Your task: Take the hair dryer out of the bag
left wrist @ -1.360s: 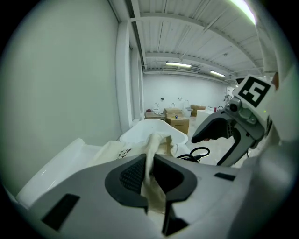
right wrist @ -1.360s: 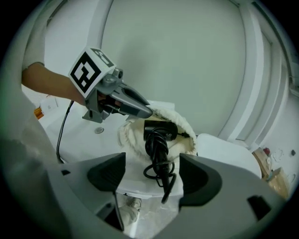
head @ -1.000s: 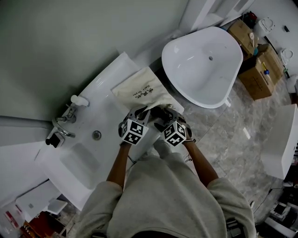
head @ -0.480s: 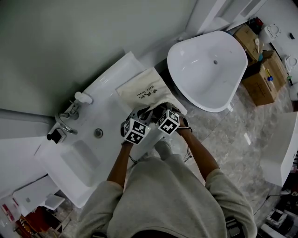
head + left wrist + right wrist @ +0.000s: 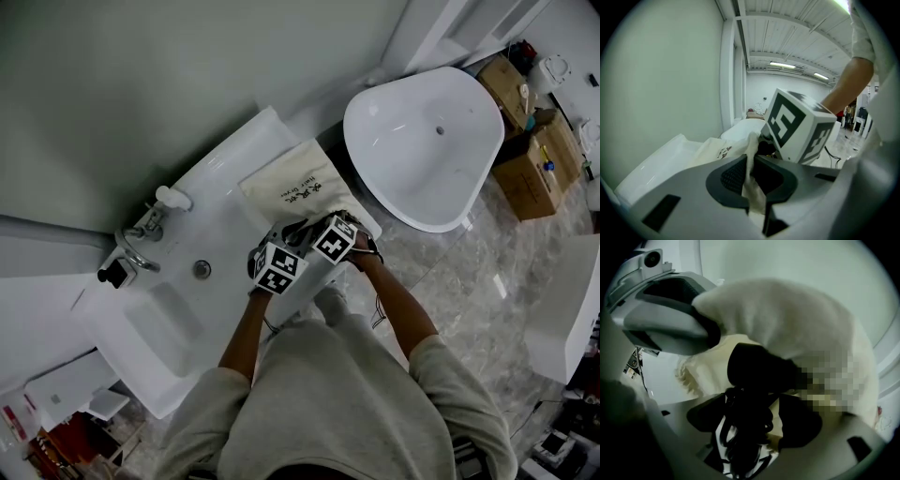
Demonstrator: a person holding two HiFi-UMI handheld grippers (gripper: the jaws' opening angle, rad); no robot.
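Note:
A cream cloth bag [image 5: 302,190] with dark print lies on the white counter [image 5: 230,164] beside the sink. My left gripper [image 5: 292,232] is shut on the raised edge of the bag's mouth; a fold of cloth [image 5: 751,180] is pinched between its pads. My right gripper [image 5: 324,231] points steeply down into the bag's mouth, right beside the left one. In the right gripper view, the black hair dryer [image 5: 760,369] lies inside the bag, and its coiled cord [image 5: 743,425] sits between my right gripper's [image 5: 751,423] wide-set jaws. I cannot see the pads pressing on it.
A sunken sink basin [image 5: 157,330], a drain [image 5: 202,269], a faucet [image 5: 141,251] and a soap pump [image 5: 172,198] lie left of the bag. A large white freestanding tub [image 5: 420,141] stands to the right, with cardboard boxes [image 5: 536,155] beyond it on the marble floor.
My right gripper has swung left and dipped down into the bag's mouth, close against the left gripper. The left gripper has held still with the cloth in it.

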